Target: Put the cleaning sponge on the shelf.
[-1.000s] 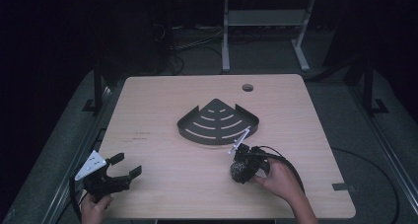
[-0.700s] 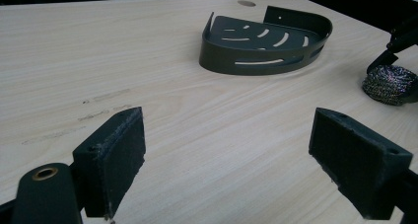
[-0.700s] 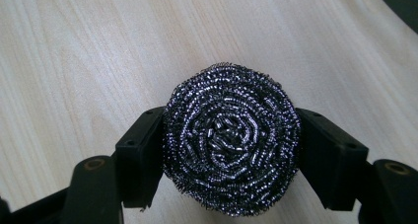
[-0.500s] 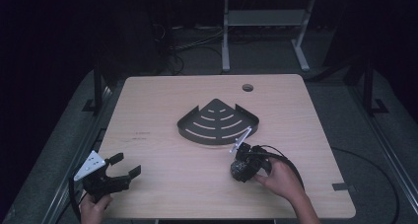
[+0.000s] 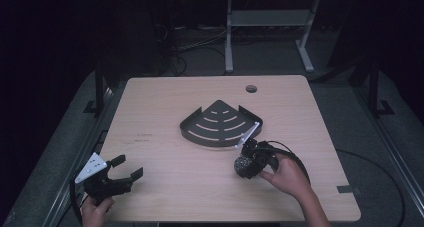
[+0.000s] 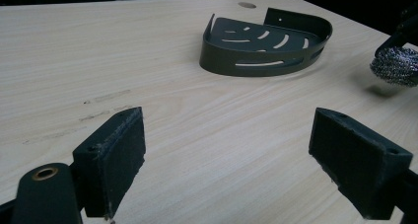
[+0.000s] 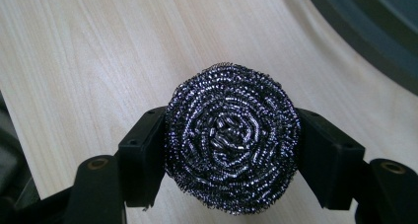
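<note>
A round steel-wool scourer (image 7: 231, 144) sits clamped between the jaws of my right gripper (image 5: 245, 165), held just above the wooden table (image 5: 175, 112). In the left gripper view the scourer (image 6: 395, 66) hangs at the right edge with a shadow under it. A dark quarter-round slotted shelf basket (image 5: 218, 124) lies at the table's middle, just beyond the right gripper; the basket (image 6: 266, 45) has nothing in it. My left gripper (image 5: 122, 169) rests at the near left corner, jaws wide apart and nothing between them, its pads (image 6: 118, 155) over bare wood.
A round cable hole (image 5: 251, 89) pierces the table at the far right. A metal stand (image 5: 265, 32) and cables stand on the dark floor behind. A cable (image 5: 300, 159) loops from the right gripper over the hand.
The right gripper with the scourer has shifted very slightly; the left gripper holds still.
</note>
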`<control>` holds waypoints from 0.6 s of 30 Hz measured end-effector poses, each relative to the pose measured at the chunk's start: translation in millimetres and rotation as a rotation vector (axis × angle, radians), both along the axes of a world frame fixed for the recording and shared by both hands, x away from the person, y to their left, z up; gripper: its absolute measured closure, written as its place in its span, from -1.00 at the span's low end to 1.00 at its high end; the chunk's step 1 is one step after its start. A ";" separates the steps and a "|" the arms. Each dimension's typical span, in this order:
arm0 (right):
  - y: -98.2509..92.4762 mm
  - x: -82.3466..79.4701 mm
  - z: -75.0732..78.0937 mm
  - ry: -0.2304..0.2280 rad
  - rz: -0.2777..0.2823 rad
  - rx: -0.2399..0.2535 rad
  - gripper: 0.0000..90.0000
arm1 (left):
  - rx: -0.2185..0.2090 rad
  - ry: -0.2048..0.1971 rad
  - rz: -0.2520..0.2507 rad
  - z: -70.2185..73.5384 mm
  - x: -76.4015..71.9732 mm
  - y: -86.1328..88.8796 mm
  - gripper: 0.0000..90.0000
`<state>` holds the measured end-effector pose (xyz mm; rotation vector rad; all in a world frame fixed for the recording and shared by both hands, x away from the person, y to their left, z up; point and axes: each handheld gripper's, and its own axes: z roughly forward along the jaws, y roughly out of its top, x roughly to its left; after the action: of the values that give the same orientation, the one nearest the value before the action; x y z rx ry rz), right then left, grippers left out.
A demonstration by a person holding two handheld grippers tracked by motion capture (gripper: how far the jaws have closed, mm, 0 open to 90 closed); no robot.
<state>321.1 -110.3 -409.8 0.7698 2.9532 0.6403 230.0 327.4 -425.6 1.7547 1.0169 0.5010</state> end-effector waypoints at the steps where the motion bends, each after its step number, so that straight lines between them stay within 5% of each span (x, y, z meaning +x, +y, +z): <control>1: 0.3 0.5 1.7 -0.001 0.001 -0.001 -0.28 | 0.006 0.001 -0.001 0.0 0.1 0.3 -0.70; 18: 6.8 17.4 26.1 -0.024 0.012 0.001 -0.27 | 0.004 -0.001 -0.001 0.6 0.5 0.5 -0.70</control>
<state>338.5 -103.6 -383.8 0.7396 2.9384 0.6475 230.5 328.0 -425.0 1.7582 1.0150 0.5034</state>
